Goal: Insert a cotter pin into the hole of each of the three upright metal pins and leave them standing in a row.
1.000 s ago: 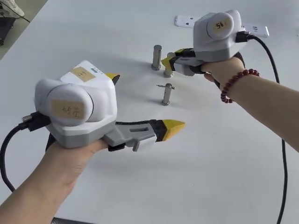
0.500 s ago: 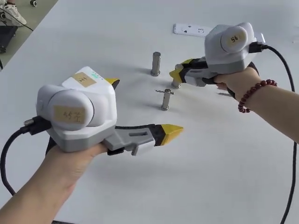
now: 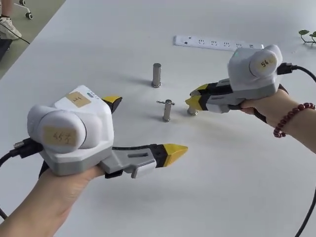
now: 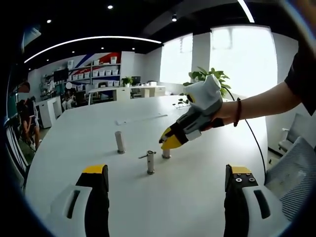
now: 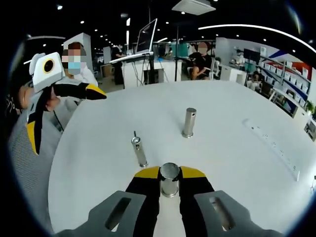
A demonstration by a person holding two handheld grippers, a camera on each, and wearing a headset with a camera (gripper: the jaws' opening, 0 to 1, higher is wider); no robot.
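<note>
- Head view: left gripper (image 3: 143,126) fingers spread wide, holding nothing, well apart from the cottered pin (image 3: 167,110), on its near side. Cotter pin (image 3: 163,102) runs through its top.
- Left gripper view: bare pin (image 4: 119,142) stands left of the cottered pin, third pin (image 4: 166,154) just right.
- Right gripper view: right gripper (image 5: 169,174) fingers clamped on the upright third pin, which stands on the desk (image 5: 222,113).

The right gripper (image 3: 195,102), clamped on a metal pin (image 5: 169,178), has travelled to the right and nearer across the tabletop (image 3: 237,168). The metal pin has left its position just beside the far bare pin (image 3: 156,75). It now sits just right of the pin fitted with a cotter pin (image 3: 167,110).
</note>
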